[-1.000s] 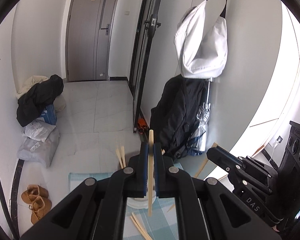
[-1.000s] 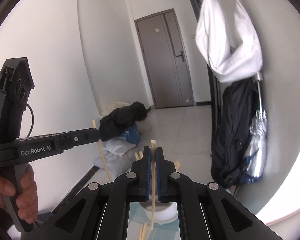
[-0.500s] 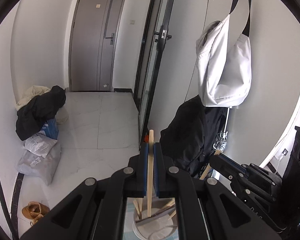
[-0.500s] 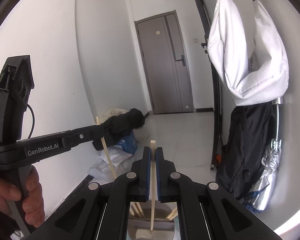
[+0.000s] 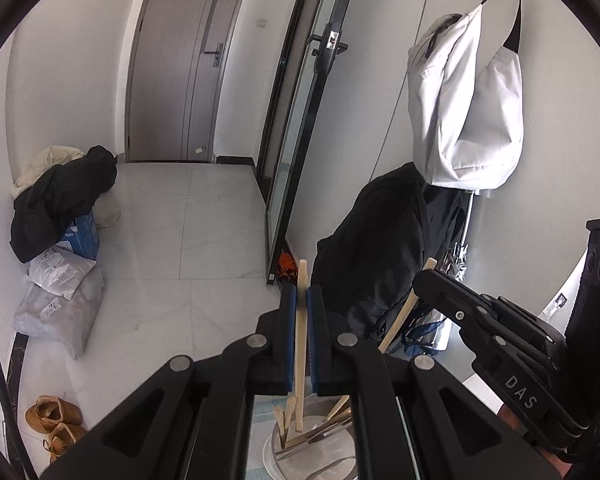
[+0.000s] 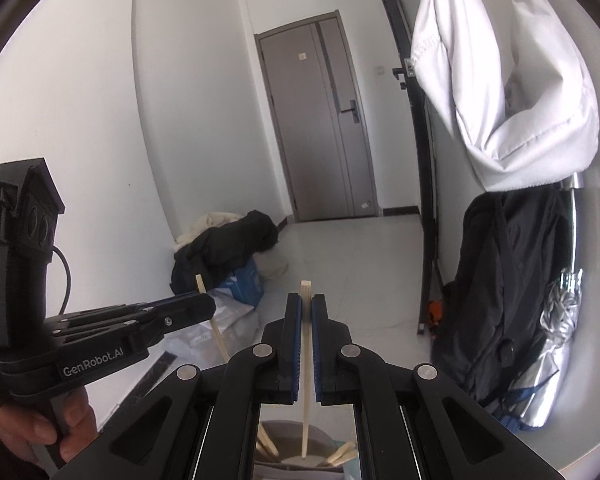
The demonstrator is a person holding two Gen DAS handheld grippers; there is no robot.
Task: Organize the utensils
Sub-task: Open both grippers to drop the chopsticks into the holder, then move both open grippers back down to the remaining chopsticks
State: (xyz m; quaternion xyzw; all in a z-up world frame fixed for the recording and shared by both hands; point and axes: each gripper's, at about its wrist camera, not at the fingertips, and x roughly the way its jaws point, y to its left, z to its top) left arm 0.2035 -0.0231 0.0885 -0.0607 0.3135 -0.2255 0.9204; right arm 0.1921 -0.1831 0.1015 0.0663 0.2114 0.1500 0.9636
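Your left tool (image 5: 299, 344) and right tool (image 6: 306, 344) each clamp one chopstick (image 5: 300, 332) upright over the cup (image 5: 300, 450) at 6 o'clock, several sticks already in, both pending drop.

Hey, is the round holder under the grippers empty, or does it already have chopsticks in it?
Not empty. The holder already has several wooden chopsticks leaning inside against its rim.

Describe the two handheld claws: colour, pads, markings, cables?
Both claws are matte black plastic linkages with silver pivot rivets and blue finger pads. The left claw carries white "GenRobot.AI" lettering, a boxy black camera housing on top and a thin black cable. The right claw carries white "DAS" lettering. No sleeves show.
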